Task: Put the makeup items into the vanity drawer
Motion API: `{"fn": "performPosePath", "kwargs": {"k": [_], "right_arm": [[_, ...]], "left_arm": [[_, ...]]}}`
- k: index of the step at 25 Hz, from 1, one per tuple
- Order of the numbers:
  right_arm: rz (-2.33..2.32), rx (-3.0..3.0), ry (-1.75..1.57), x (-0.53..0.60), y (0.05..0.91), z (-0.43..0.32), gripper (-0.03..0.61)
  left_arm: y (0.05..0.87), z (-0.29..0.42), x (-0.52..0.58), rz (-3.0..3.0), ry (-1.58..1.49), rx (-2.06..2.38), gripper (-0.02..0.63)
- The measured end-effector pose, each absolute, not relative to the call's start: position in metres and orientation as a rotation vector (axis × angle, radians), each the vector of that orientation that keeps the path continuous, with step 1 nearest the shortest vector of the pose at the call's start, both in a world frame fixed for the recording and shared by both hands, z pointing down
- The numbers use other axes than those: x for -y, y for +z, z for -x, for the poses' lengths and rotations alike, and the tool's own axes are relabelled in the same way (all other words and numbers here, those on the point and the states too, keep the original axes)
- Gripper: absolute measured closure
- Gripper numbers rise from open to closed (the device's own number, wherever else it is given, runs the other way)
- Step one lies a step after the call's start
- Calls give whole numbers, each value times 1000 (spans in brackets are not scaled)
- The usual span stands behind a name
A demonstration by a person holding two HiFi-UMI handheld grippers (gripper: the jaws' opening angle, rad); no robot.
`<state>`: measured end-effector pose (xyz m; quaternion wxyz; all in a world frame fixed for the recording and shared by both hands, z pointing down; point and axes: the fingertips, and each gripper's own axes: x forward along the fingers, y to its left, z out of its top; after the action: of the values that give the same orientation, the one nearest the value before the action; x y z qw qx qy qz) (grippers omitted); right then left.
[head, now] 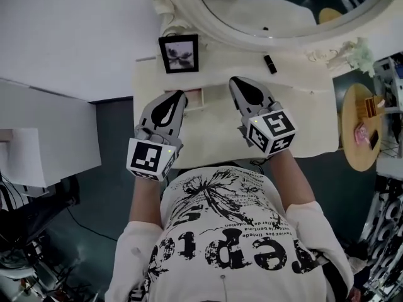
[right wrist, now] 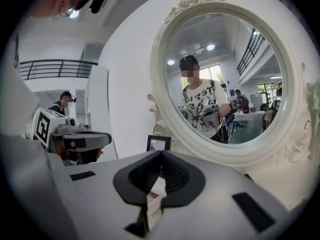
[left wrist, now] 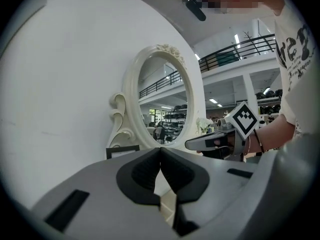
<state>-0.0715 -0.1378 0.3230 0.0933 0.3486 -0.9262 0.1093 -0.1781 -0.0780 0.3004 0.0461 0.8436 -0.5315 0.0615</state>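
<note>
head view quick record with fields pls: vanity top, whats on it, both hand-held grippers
vanity top: cream, under a round white-framed mirror
picture frame: black, upright, back left of the top
small black item: lying on the top near the mirror base
left hand-held gripper: jaws together, nothing held
right hand-held gripper: jaws together, nothing held

Bright, even room light; ceiling lamps [left wrist: 237, 37] glow far right and shine in the mirror [right wrist: 225, 79]. Shadows soft. Both gripper views bulge, with black corners and slightly soft near parts; head view sharp
</note>
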Motion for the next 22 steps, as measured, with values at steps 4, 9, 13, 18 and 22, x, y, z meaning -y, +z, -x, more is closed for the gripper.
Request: {"fn": "performPosePath", "kwargs": {"k": [4,9,13,18,22], "right_arm": [[-1133,2765,192,134,302,46,563],[-1195,2766,83,131,289,30,565],[-1205,2757,62,134,288,23,566],[-1187,2748,82,135,294,23,566],[-1171,2739,77,135,299,24,567]], "left_arm": [[291,163,81,-2605,180,1582,601],[285,151,85,-2631,181,1560,601],[281,145,89,-2629,152,1544,601],[282,140,91,-2630,153,1535,601],[283,141,92,-2628,153,1542,601]]}}
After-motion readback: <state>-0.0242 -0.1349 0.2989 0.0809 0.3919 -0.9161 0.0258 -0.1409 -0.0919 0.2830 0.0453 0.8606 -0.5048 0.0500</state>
